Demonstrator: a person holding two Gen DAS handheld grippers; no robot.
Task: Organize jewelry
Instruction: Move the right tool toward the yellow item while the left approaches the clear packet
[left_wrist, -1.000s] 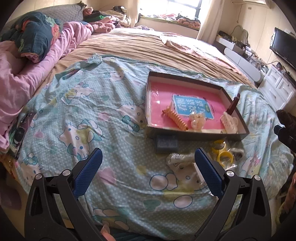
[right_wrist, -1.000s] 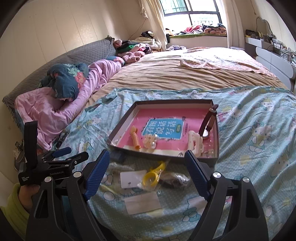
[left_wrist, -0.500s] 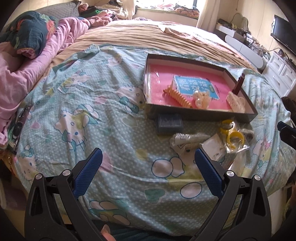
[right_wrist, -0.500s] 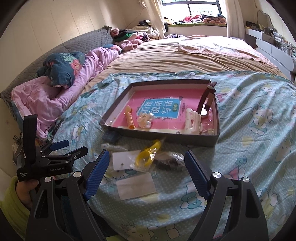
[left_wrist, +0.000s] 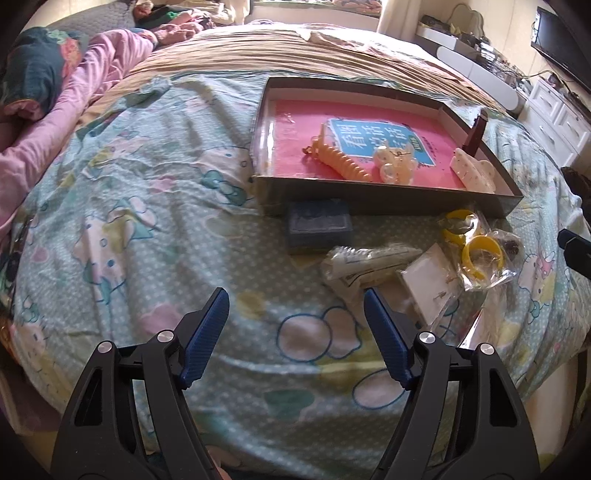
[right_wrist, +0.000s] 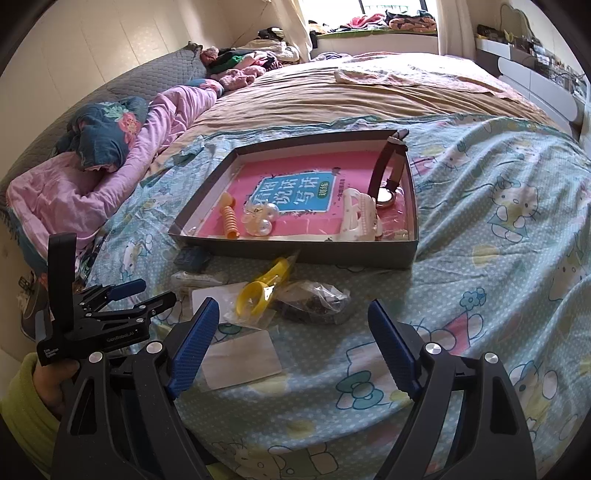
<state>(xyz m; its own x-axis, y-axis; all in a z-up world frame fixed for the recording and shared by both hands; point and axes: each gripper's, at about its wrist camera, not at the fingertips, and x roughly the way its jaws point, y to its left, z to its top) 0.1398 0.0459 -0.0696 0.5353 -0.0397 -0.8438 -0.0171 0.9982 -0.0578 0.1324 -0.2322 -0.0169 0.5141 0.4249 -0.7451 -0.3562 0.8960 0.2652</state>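
Jewelry lies partly inside a shallow dark tray (right_wrist: 413, 206) on the bed (right_wrist: 498, 258): an orange coil hair tie (right_wrist: 229, 219), a pearl piece (right_wrist: 260, 221), a white claw clip (right_wrist: 356, 218) and a watch (right_wrist: 386, 177) leaning against the right wall. Just outside the tray's near wall sit a dark blue box (left_wrist: 319, 226), a yellow bangle bag (right_wrist: 258, 291), a clear bag of dark beads (right_wrist: 314, 301), an earring card (left_wrist: 428, 284) and a blank white card (right_wrist: 242, 356), several overlapping. Open sheet lies to the left of the tray and in front of the loose items; the bed edge falls away close below both tools. Left gripper (left_wrist: 295, 332) hovers over bare sheet, fingers (left_wrist: 207, 332) spread wide and empty. Right gripper (right_wrist: 291, 343) hovers likewise, fingers (right_wrist: 192, 343) wide apart, nothing between them. Bead bag contents are too small to identify; a wrapped white item (left_wrist: 369, 258) beside the box cannot be made out
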